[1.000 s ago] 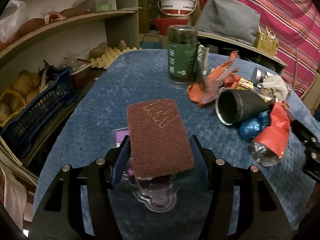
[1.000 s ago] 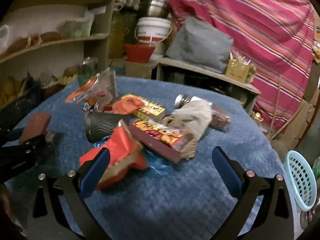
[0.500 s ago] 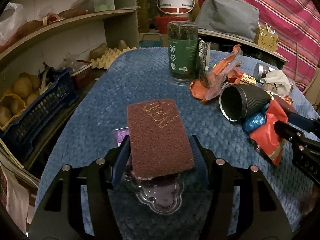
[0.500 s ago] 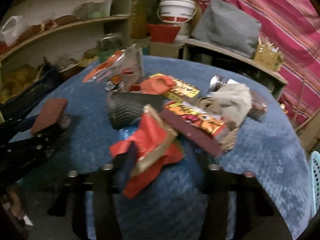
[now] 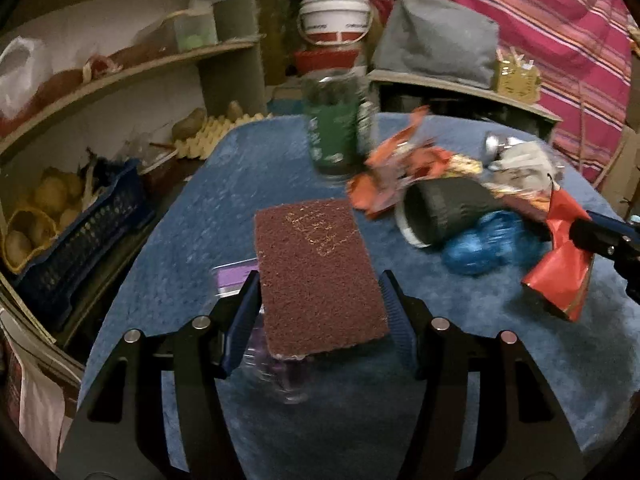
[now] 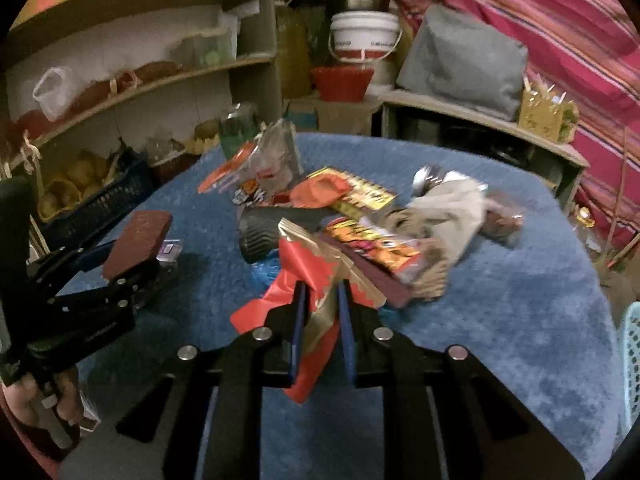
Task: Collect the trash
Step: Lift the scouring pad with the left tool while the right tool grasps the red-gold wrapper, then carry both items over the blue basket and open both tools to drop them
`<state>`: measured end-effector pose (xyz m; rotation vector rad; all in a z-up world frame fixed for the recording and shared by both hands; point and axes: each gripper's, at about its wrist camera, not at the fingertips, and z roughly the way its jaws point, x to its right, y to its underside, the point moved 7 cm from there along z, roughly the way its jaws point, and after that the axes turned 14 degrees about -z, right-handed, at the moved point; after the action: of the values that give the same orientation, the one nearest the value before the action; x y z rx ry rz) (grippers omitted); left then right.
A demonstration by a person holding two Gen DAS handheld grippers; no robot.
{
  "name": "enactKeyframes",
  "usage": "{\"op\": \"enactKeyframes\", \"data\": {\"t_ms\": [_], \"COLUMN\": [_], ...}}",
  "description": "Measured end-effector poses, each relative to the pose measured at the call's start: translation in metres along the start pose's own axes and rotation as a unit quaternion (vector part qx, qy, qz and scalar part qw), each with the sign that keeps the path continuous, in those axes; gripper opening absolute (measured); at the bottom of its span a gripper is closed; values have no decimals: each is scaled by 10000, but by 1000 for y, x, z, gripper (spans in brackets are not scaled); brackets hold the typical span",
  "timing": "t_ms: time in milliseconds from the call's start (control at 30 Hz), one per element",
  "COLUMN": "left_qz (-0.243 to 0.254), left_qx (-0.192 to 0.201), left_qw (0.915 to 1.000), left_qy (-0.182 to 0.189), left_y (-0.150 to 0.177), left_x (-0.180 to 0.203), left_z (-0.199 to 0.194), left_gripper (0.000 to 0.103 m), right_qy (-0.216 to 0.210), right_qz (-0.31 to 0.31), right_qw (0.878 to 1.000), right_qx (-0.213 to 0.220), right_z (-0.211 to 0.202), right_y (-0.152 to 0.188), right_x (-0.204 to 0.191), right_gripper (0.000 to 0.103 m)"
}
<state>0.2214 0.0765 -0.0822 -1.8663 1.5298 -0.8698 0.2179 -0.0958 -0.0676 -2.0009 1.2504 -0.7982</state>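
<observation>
Your right claw pinches red wrapper at frame centre — left claw grips brown scrub pad; blue basket at right edge.

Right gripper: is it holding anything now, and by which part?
Yes. The right gripper is shut on the red and gold wrapper, pinching it about mid-length; its loose red end hangs below the fingers.
</observation>
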Motion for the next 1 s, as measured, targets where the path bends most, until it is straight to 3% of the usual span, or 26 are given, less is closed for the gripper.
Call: {"op": "enactKeyframes", "data": {"t_ms": [200, 500, 800, 1000], "left_qz": [237, 728, 1212, 1531], "left_qx": [104, 119, 59, -21], "left_qw": [9992, 9934, 9755, 9591], "left_qy": [320, 877, 1837, 2381], "left_y": [1, 6, 23, 49], "left_x": [48, 166, 320, 415], "left_z": [-25, -42, -58, -71], "left_gripper": [58, 58, 58, 58], "right_qy": [383, 1120, 2119, 2472], "right_qz": [206, 642, 1117, 1413], "right_qw": [9990, 9913, 9708, 9586], "right_qx": [128, 240, 112, -84], "right_z": [-30, -79, -149, -182], "right_y": [16, 61, 128, 172], "right_x": [51, 159, 298, 367], "right_gripper": [17, 17, 17, 17]}}
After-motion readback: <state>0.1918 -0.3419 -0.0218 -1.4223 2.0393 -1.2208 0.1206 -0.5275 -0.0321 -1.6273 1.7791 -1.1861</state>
